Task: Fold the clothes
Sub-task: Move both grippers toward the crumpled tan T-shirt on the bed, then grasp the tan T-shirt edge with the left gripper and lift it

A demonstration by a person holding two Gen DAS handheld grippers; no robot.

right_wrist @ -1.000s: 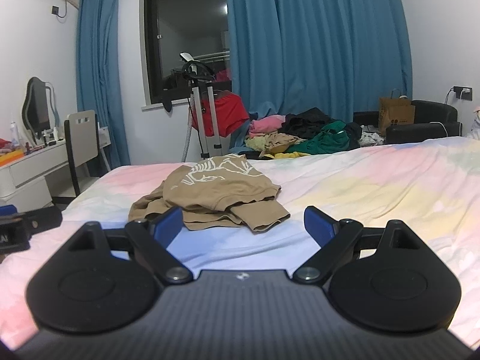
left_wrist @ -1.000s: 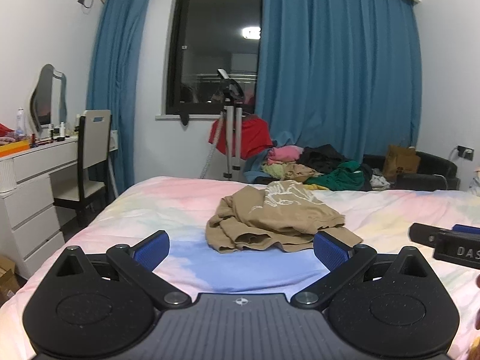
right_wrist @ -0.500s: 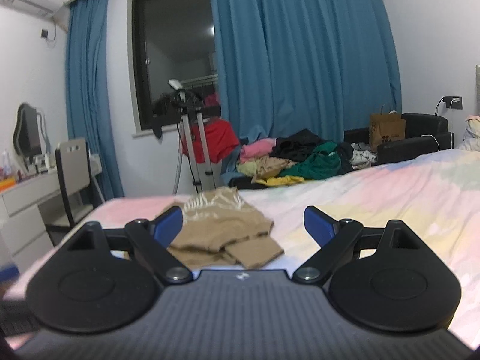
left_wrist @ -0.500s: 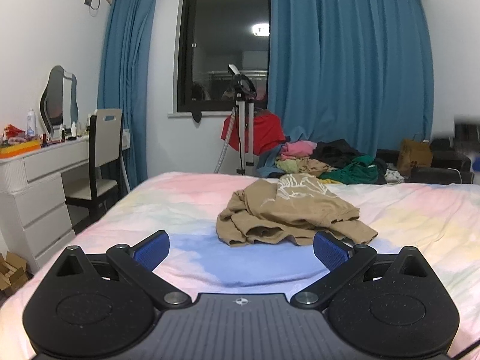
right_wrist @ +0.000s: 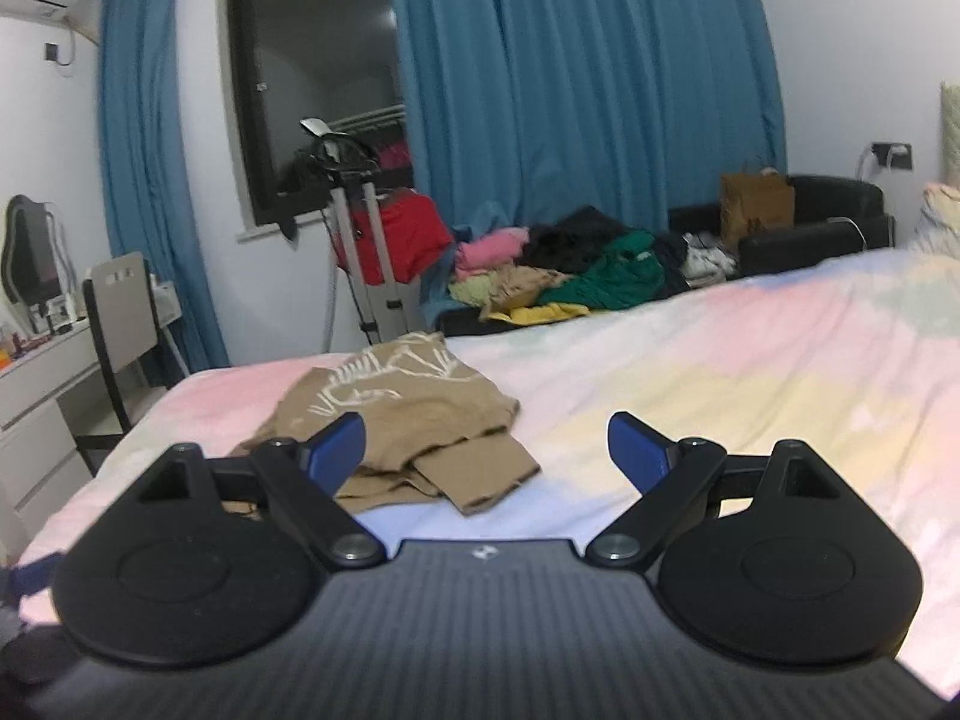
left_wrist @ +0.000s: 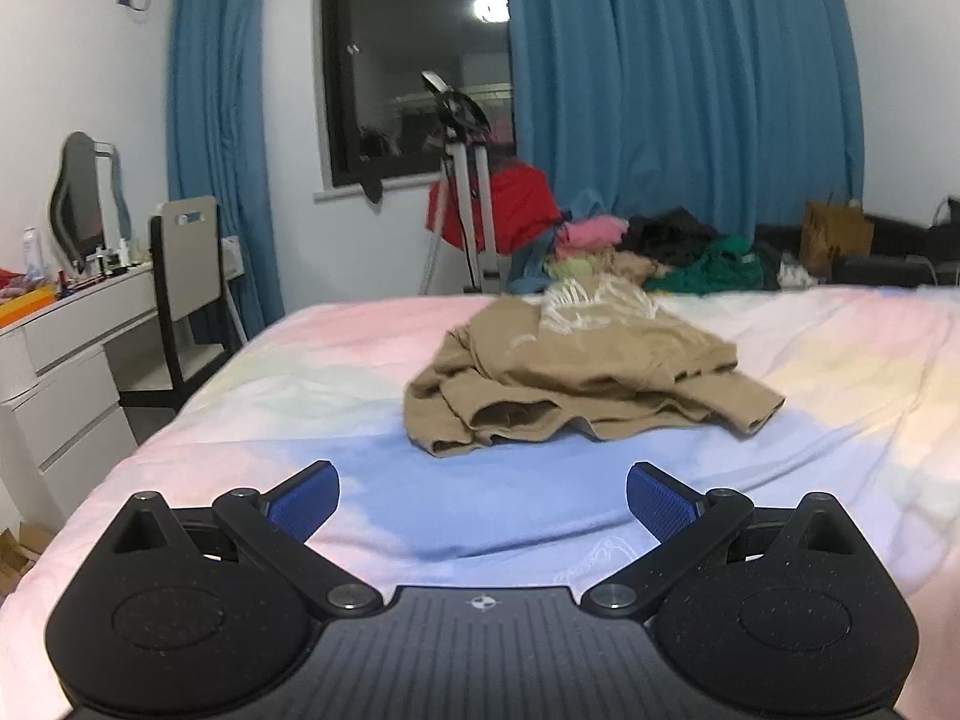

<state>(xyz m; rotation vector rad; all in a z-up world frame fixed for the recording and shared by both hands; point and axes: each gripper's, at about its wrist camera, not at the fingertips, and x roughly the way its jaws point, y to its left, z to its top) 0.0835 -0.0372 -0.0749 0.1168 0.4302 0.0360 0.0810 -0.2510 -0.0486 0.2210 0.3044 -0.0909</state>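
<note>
Tan and crumpled, one T-shirt (left_wrist: pixel 576 378) with a white print lies on our pastel bedsheet (left_wrist: pixel 840 372). We hold two grippers above the sheet, left gripper (left_wrist: pixel 483 495) and right gripper (right_wrist: pixel 486 450), both spread wide and empty, short of the shirt.

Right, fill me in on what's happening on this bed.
A person holds a two-finger gripper in each hand, both aimed at a crumpled tan shirt lying on the pastel bedsheet. The left gripper and right gripper are both open and hold nothing. The shirt is bunched in a heap, not yet spread or folded. A pile of other clothes lies beyond the bed, by the blue curtains.
</note>
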